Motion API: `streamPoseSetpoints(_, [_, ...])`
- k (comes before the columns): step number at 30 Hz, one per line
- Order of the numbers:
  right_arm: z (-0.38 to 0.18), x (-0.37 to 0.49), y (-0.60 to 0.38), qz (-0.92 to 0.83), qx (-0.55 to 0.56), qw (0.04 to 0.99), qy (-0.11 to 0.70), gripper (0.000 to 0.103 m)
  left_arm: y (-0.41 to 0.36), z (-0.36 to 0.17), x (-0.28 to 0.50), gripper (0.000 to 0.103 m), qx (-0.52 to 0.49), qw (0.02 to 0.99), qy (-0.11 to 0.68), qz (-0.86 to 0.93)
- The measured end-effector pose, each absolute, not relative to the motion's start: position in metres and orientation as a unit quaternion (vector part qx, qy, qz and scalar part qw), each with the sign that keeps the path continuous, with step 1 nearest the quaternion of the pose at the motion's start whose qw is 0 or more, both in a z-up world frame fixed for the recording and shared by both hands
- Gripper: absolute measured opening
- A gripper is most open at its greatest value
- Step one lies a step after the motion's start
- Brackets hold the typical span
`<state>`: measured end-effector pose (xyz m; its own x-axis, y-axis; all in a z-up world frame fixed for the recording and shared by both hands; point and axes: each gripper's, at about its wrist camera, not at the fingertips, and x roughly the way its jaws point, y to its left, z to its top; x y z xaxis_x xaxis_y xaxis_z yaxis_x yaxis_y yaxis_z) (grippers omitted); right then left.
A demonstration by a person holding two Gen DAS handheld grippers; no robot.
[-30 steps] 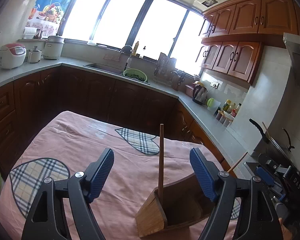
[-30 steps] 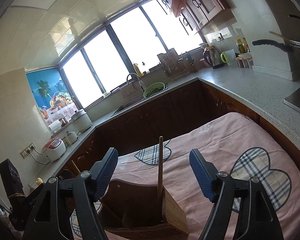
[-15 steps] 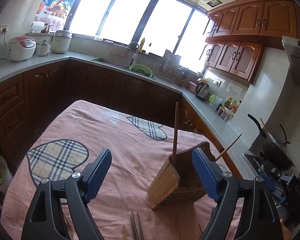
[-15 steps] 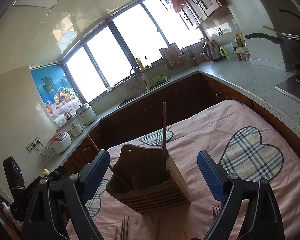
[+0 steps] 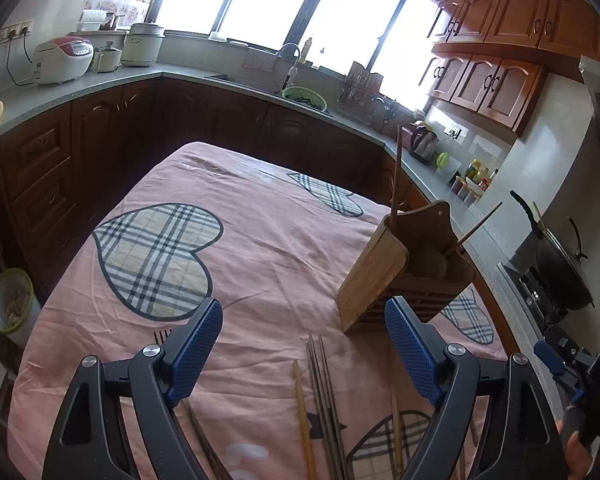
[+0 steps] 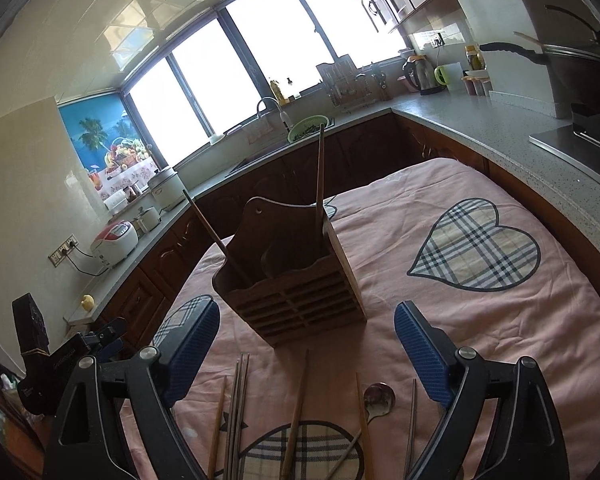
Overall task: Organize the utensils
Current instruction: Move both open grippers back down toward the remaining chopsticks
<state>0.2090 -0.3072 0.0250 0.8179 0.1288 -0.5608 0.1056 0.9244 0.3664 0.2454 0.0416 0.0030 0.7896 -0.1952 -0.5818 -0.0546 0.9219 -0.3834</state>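
A wooden utensil holder (image 5: 400, 268) stands on the pink cloth, also in the right wrist view (image 6: 296, 272). Two wooden chopsticks (image 5: 396, 172) stick up out of it. Loose chopsticks (image 5: 324, 396) lie on the cloth in front of it, with a fork (image 5: 162, 336) to the left. In the right wrist view several chopsticks (image 6: 298, 412) and a metal spoon (image 6: 376, 398) lie near the front. My left gripper (image 5: 304, 356) is open and empty above the loose chopsticks. My right gripper (image 6: 306, 348) is open and empty just before the holder.
The table (image 5: 240, 240) has a pink cloth with plaid hearts. Dark cabinets and a grey counter (image 5: 100, 84) ring it, with a rice cooker (image 5: 62, 60), sink and kettle (image 5: 422, 144). A wok (image 5: 556, 264) sits on the stove at right.
Both grippers have pulled back and tilted down from the holder. The loose chopsticks, fork and spoon on the cloth have come into view. The holder now looks farther away.
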Motion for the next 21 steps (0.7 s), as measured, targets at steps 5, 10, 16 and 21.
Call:
streamPoseSetpoints(5, [0.015,0.191,-0.301,0.004,0.183,0.931,0.317,0.091,0.046,0.000,0.230,0.083,-0.195,0.920,0.338,-0.033])
streamPoseSetpoints(10, [0.008,0.180,-0.298,0.003,0.179,0.928,0.326,0.091,0.046,-0.002,0.220,0.083,-0.188,0.917,0.350,-0.028])
streamPoseSetpoints(16, [-0.004,0.174,-0.290,0.001,0.164,0.925,0.342,0.091,0.042,-0.007,0.220,0.083,-0.178,0.913,0.366,-0.022])
streamPoseSetpoints(21, [-0.011,0.177,-0.287,0.003,0.156,0.922,0.353,0.091,0.041,-0.008,0.226,0.083,-0.171,0.909,0.379,-0.020])
